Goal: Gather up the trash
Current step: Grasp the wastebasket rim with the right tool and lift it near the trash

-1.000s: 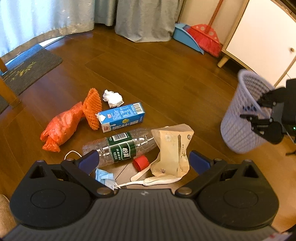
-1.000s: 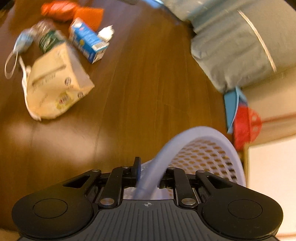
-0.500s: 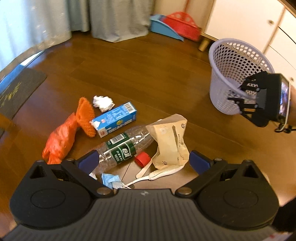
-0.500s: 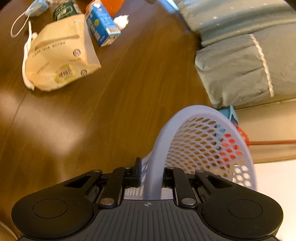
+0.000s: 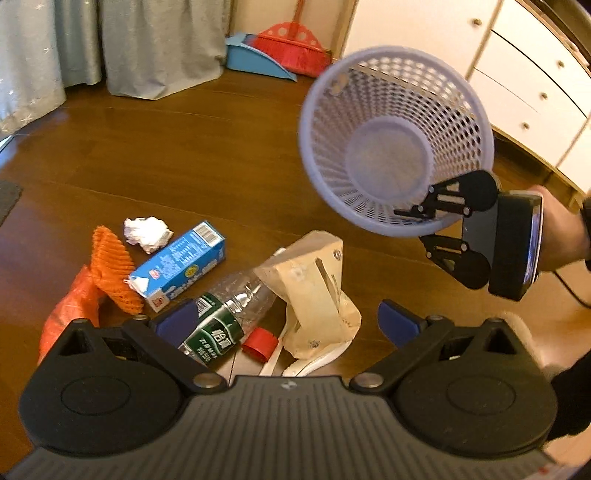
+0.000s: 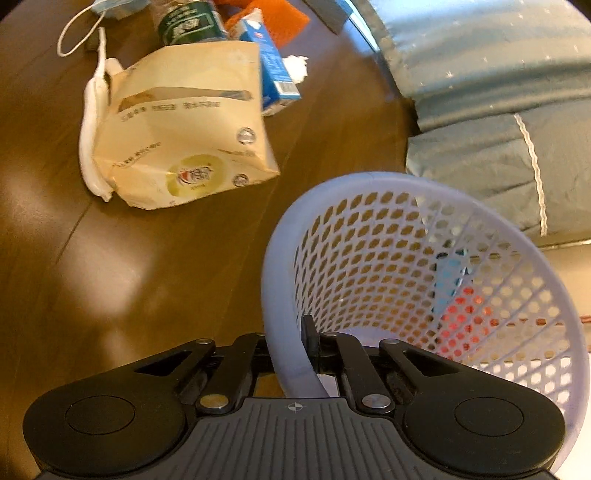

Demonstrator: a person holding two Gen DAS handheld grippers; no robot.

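My right gripper (image 6: 291, 347) is shut on the rim of an empty lilac mesh basket (image 6: 424, 280); in the left wrist view the basket (image 5: 391, 147) hangs tilted above the floor, mouth toward me, with the right gripper (image 5: 413, 218) at its lower rim. My left gripper (image 5: 288, 321) is open just above the trash pile: a tan paper bag (image 5: 314, 280), a green-labelled plastic bottle (image 5: 221, 325), a red cap (image 5: 260, 343), a blue carton (image 5: 181, 266), a white paper wad (image 5: 146, 232), orange netting (image 5: 110, 269) and a white plastic spoon (image 5: 317, 360).
Wooden floor all around. A blue dustpan (image 5: 258, 59) and red broom (image 5: 291, 48) lean at the back by grey curtains (image 5: 159, 40). White drawers (image 5: 535, 74) stand at the right. A blue face mask with a white loop (image 6: 110, 7) lies beyond the bag.
The right gripper has lifted the basket off the floor, carried it toward the pile and tipped its mouth toward the left gripper. The left gripper has come lower and nearer to the bottle and bag.
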